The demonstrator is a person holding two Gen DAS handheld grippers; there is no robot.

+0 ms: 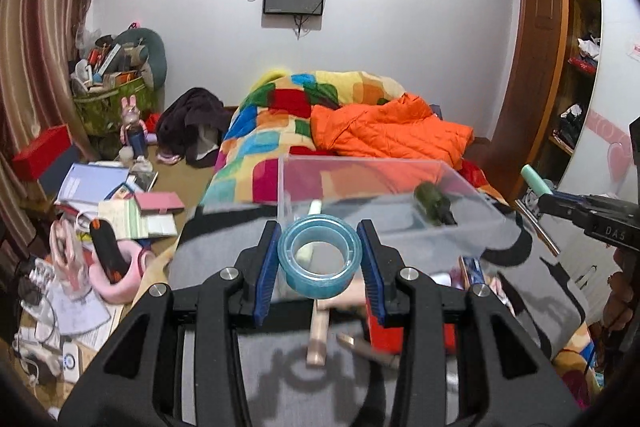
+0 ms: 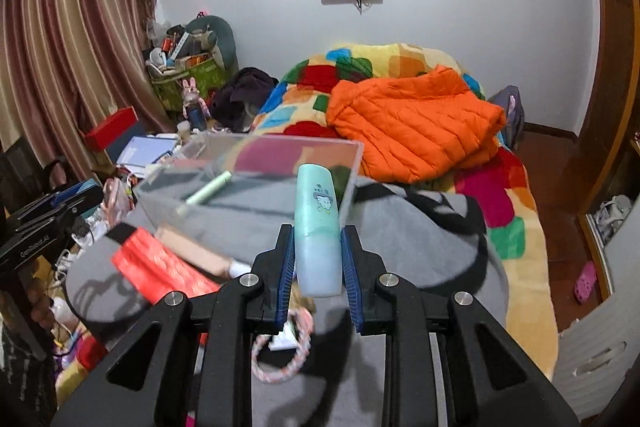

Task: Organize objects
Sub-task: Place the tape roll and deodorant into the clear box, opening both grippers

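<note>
My left gripper [image 1: 319, 259] is shut on a blue roll of tape [image 1: 320, 257] and holds it just in front of a clear plastic box [image 1: 460, 215] on the grey cloth. A dark green bottle [image 1: 433, 203] and a pale green stick [image 1: 314, 207] lie in the box. My right gripper [image 2: 318, 259] is shut on a mint green bottle [image 2: 316, 223], held upright near the box's [image 2: 168, 179] right corner. The right gripper also shows at the right edge of the left wrist view [image 1: 548, 197].
A red packet [image 2: 160, 267], a wooden-handled tool [image 1: 318, 339], pliers [image 1: 368, 347] and a pink braided loop [image 2: 284, 351] lie on the grey cloth [image 2: 420, 239]. An orange jacket [image 2: 412, 123] lies on the colourful blanket behind. Clutter covers the floor at left.
</note>
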